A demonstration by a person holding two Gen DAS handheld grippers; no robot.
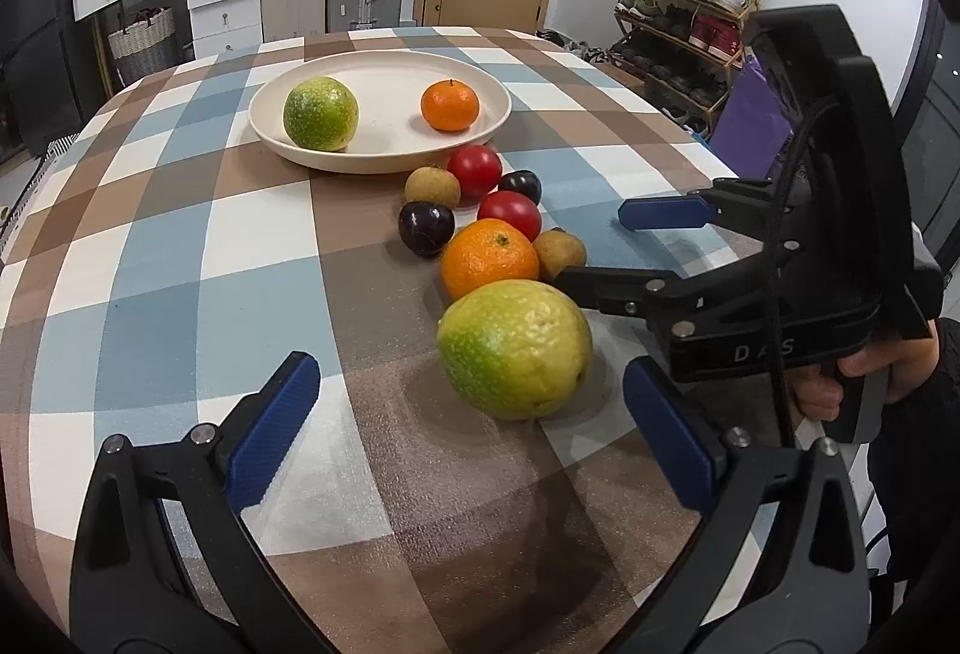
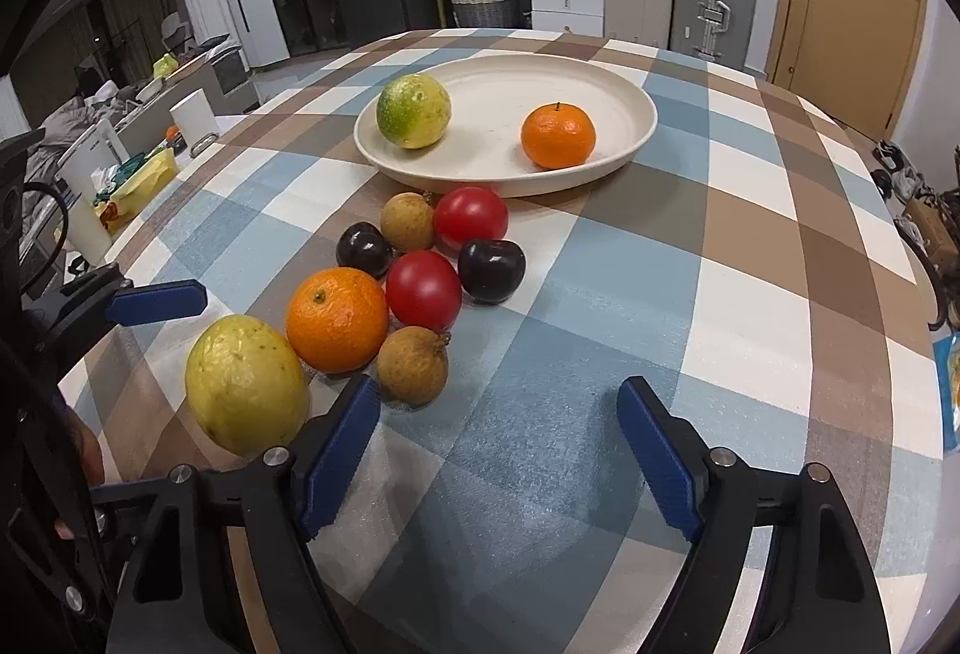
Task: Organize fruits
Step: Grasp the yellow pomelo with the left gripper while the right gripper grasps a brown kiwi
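A checked table (image 1: pixel 180 246) holds a pale plate (image 1: pixel 384 156) at the far side. On the plate, a green fruit (image 1: pixel 320 113) sits on the left and a small orange (image 1: pixel 450 104) sits on the right, well apart.

Just in front of the plate is a bunch of loose fruit on the cloth. Going left to right in the right wrist view: a big yellow-green fruit (image 2: pixel 246 393) is nearest, then a big orange (image 2: pixel 336 319) touching it, then a brown fruit (image 2: pixel 413 365) just beside the orange. Behind them sit a dark plum (image 2: pixel 363 249), another brown fruit (image 2: pixel 408 221), two red tomatoes (image 2: pixel 423 288) (image 2: pixel 471 216) and a second plum (image 2: pixel 491 271), all packed close.

The left claw (image 1: pixel 468 426) is spread wide. The big yellow-green fruit lies just ahead of it, nearer its right finger, and the pads do not touch it.

The right claw (image 2: pixel 498 450) is spread apart too, with only bare cloth between its fingers. Its left finger (image 2: pixel 342 450) is just beside the big yellow-green fruit and the brown fruit. A hand (image 1: pixel 864 378) grips its handle.
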